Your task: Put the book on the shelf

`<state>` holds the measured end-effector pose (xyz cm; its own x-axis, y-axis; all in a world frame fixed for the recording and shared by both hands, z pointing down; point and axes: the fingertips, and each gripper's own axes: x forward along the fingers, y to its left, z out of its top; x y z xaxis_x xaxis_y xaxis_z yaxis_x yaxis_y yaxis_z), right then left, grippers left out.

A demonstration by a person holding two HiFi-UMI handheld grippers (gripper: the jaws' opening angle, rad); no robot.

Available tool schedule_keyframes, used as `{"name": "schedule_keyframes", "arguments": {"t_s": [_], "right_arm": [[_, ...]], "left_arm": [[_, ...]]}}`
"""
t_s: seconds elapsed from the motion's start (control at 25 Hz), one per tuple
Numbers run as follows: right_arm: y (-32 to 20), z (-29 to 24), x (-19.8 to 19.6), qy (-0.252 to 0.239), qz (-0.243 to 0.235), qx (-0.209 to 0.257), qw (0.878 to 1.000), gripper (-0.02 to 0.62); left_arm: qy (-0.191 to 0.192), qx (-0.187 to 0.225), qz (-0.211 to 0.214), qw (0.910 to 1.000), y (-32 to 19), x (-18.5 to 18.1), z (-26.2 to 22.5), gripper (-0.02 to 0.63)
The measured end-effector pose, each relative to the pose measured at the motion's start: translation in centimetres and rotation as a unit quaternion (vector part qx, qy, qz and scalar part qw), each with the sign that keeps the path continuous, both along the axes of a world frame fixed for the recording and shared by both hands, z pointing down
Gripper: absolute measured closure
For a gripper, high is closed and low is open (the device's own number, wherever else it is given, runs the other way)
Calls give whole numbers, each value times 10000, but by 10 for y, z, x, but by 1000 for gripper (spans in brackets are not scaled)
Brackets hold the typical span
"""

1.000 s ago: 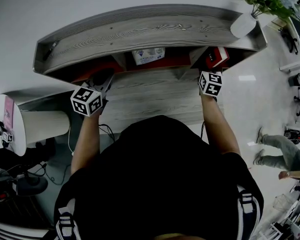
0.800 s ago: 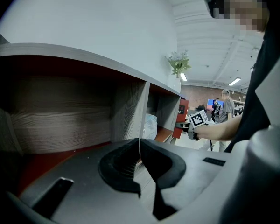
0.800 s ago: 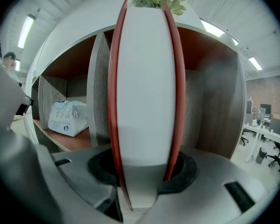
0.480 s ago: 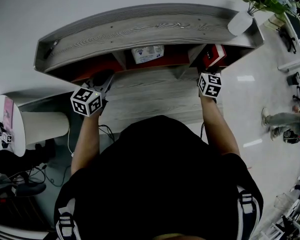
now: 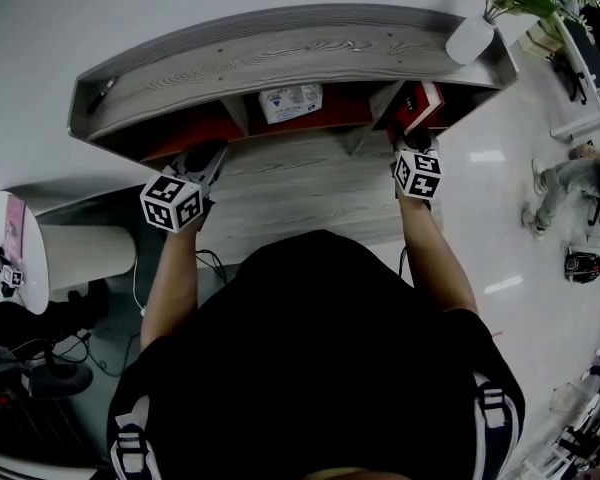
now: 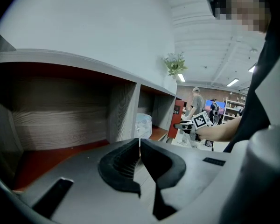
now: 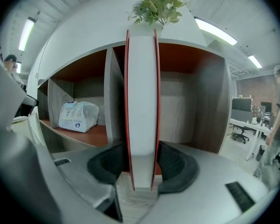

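A red-covered book stands upright, page edges towards me, in the right-hand compartment of the grey wooden shelf. In the head view the book shows under the shelf's top board. My right gripper straddles its lower edge. Its jaws are opening, and the black pads lie just beside the covers without squeezing. From above, the right gripper is at the compartment's mouth. My left gripper hovers before the left compartment. In its own view the left gripper is shut and empty.
A white plastic packet lies in the middle compartment. A white vase with a plant stands on the shelf top above the book. A round white side table is at the far left. A person walks on the floor to the right.
The right gripper has drawn back slightly from the shelf while the book stays in its compartment. The left gripper has held still. The person at the right has walked further away.
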<state>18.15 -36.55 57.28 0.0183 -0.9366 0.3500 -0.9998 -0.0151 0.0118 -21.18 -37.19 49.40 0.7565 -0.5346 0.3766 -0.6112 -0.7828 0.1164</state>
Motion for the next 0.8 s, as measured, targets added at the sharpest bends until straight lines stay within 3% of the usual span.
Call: {"name": "schedule_keyframes", "arguments": {"t_s": [0.52,0.64,0.8], "right_arm": [[33,-5,7,-128,-10,87,9999,414],[40,-6,12,-86,73,102,9999,485],[48,-9,16,-94,117,134,9998,522]], "left_arm": [[7,-36,44,10000,21,5,1,580],[2,-29,53,10000,26,7,1,580],[-3,-15,55,10000,34,9,0,580]]}}
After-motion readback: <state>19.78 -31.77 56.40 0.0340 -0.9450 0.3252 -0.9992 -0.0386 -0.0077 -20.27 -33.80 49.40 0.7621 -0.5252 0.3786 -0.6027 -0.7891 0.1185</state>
